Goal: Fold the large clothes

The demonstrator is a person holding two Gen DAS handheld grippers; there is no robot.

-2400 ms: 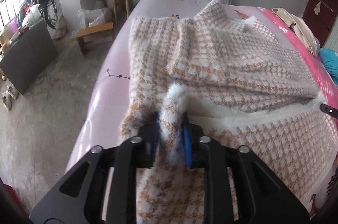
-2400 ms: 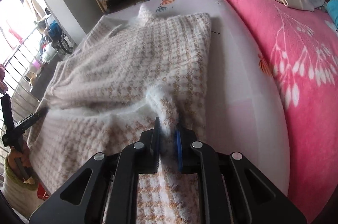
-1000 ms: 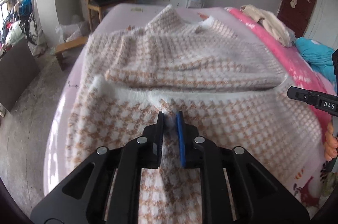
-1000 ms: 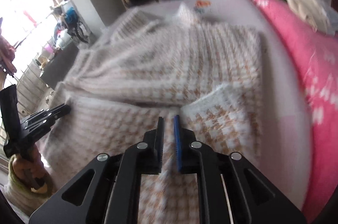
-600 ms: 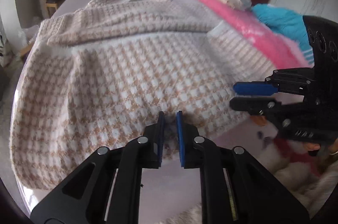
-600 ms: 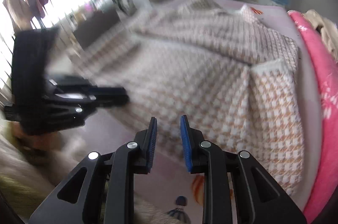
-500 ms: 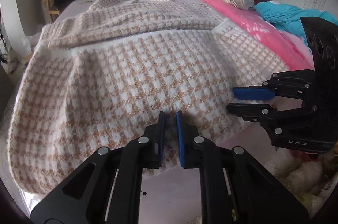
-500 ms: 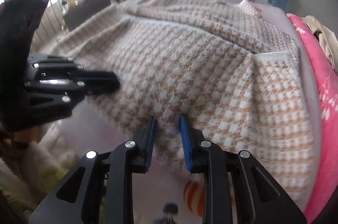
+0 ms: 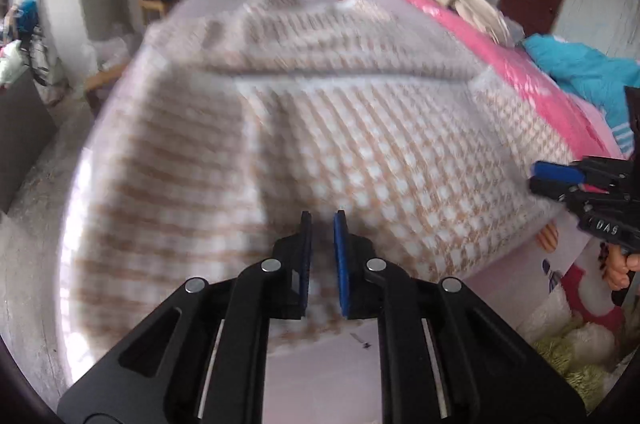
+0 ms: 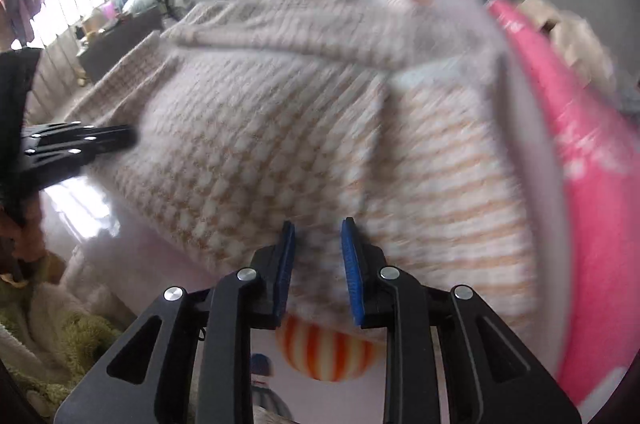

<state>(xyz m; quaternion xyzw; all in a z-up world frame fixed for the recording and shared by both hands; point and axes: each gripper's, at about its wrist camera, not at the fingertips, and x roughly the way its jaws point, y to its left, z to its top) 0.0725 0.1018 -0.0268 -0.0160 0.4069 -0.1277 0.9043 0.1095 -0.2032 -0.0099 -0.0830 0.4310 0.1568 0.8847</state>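
Both hand-held grippers, left (image 9: 320, 220) and right (image 10: 318, 228), have released the soft, fuzzy tan-and-white houndstooth sweater (image 9: 340, 127); slightly parted, they hover at its limp near hem, the place to grip.

Both wrist cameras looked close and low along their fingers, up the bed from its foot. Both views shared the houndstooth sweater (image 9: 360, 127) (image 10: 280, 127); each caught the other gripper at its edge.

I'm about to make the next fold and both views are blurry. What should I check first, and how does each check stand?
1. Left claw free of cloth: ok, open, nothing between its fingers.
2. Right claw free of cloth: ok, open.
3. Both claws at the sweater's near hem: ok.
4. Sleeves folded in over the body: ok.
5. Sweater lying fully on the bed: cannot tell; left edge is blurred.
6. Hem flat, no bunching: cannot tell, motion blur.
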